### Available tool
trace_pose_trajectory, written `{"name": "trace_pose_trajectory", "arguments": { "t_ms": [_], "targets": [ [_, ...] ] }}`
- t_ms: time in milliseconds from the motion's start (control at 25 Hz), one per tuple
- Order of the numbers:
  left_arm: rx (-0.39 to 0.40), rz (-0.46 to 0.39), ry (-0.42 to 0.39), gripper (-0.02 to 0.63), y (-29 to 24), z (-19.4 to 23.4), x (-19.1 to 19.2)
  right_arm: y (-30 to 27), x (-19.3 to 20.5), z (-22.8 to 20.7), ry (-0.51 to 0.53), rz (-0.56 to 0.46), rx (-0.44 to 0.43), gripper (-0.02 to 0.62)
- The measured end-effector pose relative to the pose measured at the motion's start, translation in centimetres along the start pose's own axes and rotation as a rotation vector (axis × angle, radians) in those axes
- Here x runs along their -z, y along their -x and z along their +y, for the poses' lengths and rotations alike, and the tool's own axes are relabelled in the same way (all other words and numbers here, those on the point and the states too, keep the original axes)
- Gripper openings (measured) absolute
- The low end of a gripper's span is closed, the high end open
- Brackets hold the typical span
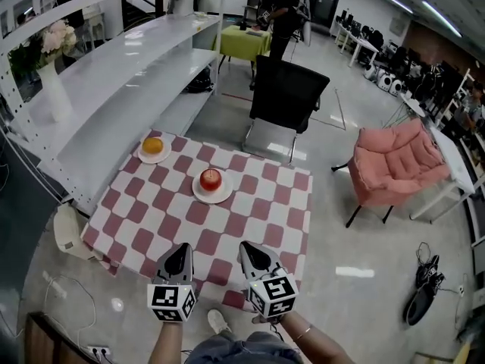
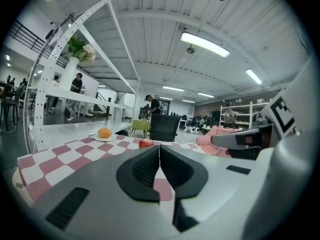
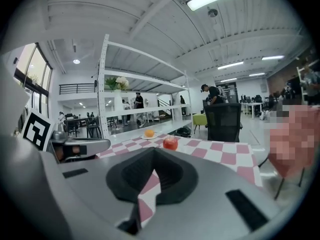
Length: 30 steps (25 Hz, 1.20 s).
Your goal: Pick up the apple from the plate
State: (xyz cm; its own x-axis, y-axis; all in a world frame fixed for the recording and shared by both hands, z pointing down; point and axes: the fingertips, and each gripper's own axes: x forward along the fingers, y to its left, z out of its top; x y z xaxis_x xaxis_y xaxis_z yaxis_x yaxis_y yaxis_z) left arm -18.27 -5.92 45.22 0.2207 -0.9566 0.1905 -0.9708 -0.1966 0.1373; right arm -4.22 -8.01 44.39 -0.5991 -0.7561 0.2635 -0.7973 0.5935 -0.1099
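Observation:
A red apple [image 1: 211,178] sits on a white plate [image 1: 225,193] near the middle of the red-and-white checked table [image 1: 261,207]. Both grippers hover side by side over the table's near edge, well short of the apple. My left gripper [image 1: 180,250] is shut and holds nothing; in the left gripper view its jaws [image 2: 159,147] meet in a thin line, with the apple [image 2: 146,143] just beyond them. My right gripper [image 1: 250,247] is shut too and holds nothing. Past its tips [image 3: 153,151] in the right gripper view, the apple [image 3: 170,143] lies slightly to the right.
An orange [image 1: 153,145] on a second white plate lies at the table's far left corner. A black chair [image 1: 288,97] stands behind the table, a pink armchair [image 1: 398,161] to the right, and white shelving [image 1: 114,70] along the left.

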Motion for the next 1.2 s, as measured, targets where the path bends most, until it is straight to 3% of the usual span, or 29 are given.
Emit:
{"name": "trace_pose_trajectory", "arguments": {
  "t_ms": [480, 920, 1200],
  "targets": [
    [0.046, 0.031, -0.049, 0.018, -4.5, 1.6, 0.1, -1.5, 0.1, -2.1, -0.005, 0.008, 0.096, 0.009],
    [0.049, 0.046, -0.061, 0.02, -9.4, 2.6, -0.1, -4.3, -0.1, -3.9, -0.01, 0.019, 0.109, 0.01],
    [0.067, 0.058, -0.067, 0.065, -13.1, 2.8, -0.3, -6.6, -0.7, -5.1, 0.01, 0.028, 0.097, 0.009]
  ]
}}
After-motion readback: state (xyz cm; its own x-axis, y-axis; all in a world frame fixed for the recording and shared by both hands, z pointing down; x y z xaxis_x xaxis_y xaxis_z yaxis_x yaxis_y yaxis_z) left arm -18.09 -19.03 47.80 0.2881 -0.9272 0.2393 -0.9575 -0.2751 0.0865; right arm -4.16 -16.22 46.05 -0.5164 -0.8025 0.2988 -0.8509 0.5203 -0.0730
